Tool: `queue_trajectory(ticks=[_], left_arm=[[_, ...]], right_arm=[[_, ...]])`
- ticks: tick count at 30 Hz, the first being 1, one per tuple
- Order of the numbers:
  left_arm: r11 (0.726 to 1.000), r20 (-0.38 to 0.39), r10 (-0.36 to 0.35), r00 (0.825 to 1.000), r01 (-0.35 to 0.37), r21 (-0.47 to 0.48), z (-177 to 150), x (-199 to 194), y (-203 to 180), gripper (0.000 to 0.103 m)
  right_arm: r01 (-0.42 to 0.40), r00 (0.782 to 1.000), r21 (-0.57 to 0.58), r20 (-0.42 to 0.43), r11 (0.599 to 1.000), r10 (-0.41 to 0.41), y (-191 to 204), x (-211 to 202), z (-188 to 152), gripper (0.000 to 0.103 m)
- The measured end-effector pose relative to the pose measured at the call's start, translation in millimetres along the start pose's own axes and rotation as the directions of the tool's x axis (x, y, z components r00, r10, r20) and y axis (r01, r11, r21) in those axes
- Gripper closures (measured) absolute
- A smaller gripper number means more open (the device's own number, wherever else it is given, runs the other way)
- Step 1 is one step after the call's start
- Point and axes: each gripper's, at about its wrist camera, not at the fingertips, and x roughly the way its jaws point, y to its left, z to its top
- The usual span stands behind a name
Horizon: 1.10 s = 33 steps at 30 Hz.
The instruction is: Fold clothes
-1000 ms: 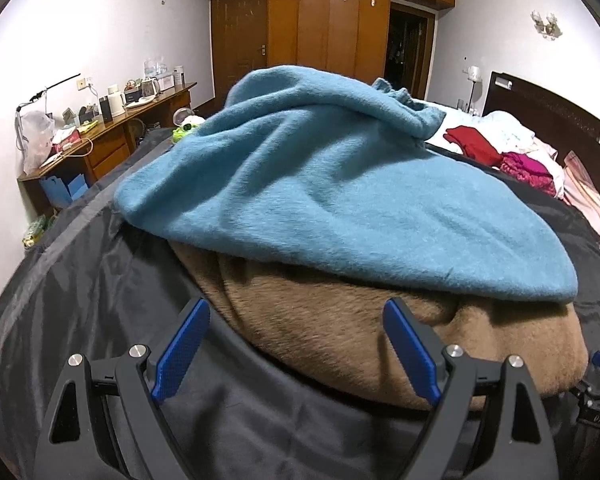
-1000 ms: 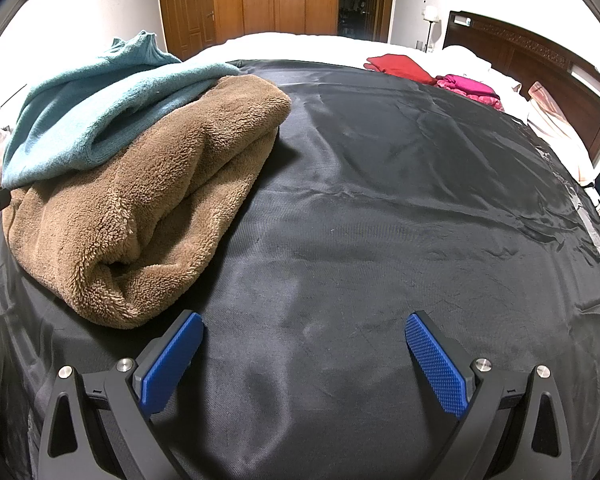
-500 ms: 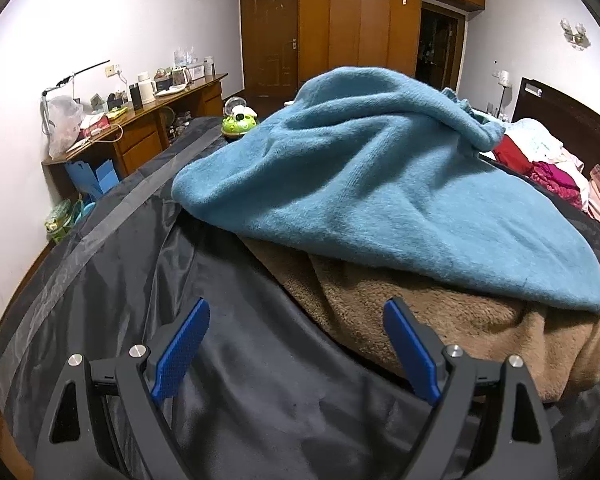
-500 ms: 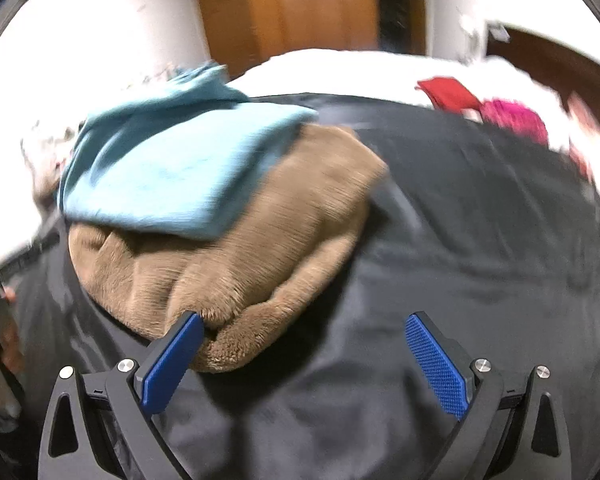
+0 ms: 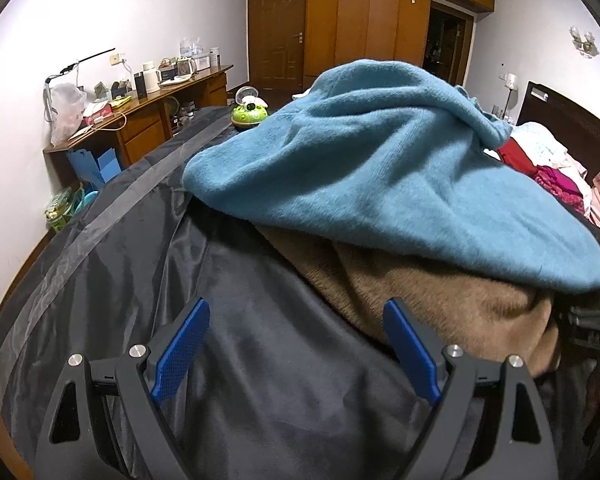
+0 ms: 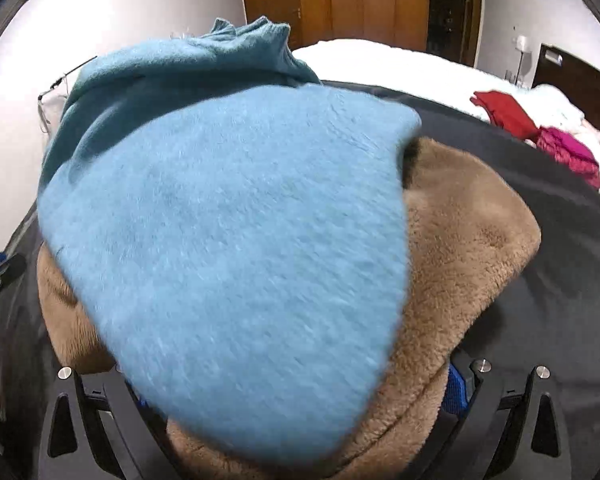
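Observation:
A teal sweater [image 5: 380, 184] lies on top of a folded brown fleece garment [image 5: 440, 304], both stacked on the black sheet [image 5: 260, 360] that covers the bed. My left gripper [image 5: 296, 312] hovers open over the black sheet just left of the pile's near edge, its right pad [image 5: 408, 344] close to the brown fleece. In the right wrist view the teal sweater [image 6: 240, 240] and brown fleece [image 6: 472, 240] fill the frame. My right gripper [image 6: 300, 332] stands open with the pile's near end between its fingers; only part of one blue pad [image 6: 456, 388] shows.
Red [image 6: 504, 112] and pink [image 6: 572, 156] clothes lie with white ones near the dark headboard [image 5: 572, 120]. A cluttered wooden desk [image 5: 148, 116] stands along the left wall. A green toy [image 5: 250, 114] sits beyond the bed. A wooden wardrobe [image 5: 360, 20] is behind.
The right gripper has swung left and forward onto the pile, which now sits between its fingers. The left gripper has slid left, off the brown fleece's middle to its left edge.

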Motion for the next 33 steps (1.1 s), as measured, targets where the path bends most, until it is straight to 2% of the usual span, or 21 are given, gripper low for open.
queue_trajectory(ticks=[9,11,15,20,23,25,28,30,33], left_arm=[[1.0,-0.013,-0.018,1.0,0.018,-0.006,10.6,0.2,-0.2,0.012],[1.0,-0.018,-0.026,1.0,0.026,-0.005,20.1,0.3,-0.5,0.012],[0.999,0.021,-0.029,0.999,0.03,-0.014,48.9,-4.3,-0.3,0.012],[0.996,0.15,0.024,0.988,-0.037,0.086,107.3,-0.8,-18.1,0.012],[0.989,0.159,-0.021,0.987,-0.003,0.146,136.7,16.9,-30.6,0.012],[0.98,0.144,-0.069,0.987,0.04,0.197,149.2,30.0,-42.9,0.012],[0.954,0.117,-0.095,0.989,0.057,0.294,159.1,49.3,-65.2,0.012],[0.939,0.109,-0.073,0.991,0.032,0.342,161.9,61.2,-77.1,0.012],[0.919,0.07,-0.063,0.996,0.031,0.393,161.8,80.9,-90.9,0.012]], right_arm=[[-0.011,1.0,-0.068,-0.028,0.998,0.009,-9.3,30.9,49.2,0.0],[-0.016,1.0,-0.071,-0.025,0.997,0.015,-8.7,41.1,58.1,0.0],[-0.041,0.999,-0.058,-0.007,0.997,0.041,-11.2,60.7,77.7,0.0],[-0.098,0.995,0.037,0.017,0.995,0.097,-28.2,48.2,63.4,0.0],[-0.151,0.987,0.085,0.061,0.985,0.147,-26.1,13.1,27.7,0.0],[-0.17,0.983,0.096,0.092,0.981,0.161,-25.6,-8.8,4.1,0.0],[-0.18,0.979,0.107,0.118,0.978,0.168,-32.4,-25.0,-15.5,0.0],[-0.185,0.976,0.117,0.135,0.976,0.169,-38.9,-30.2,-20.3,0.0],[-0.185,0.975,0.135,0.146,0.973,0.165,-47.1,-28.2,-23.6,0.0]])
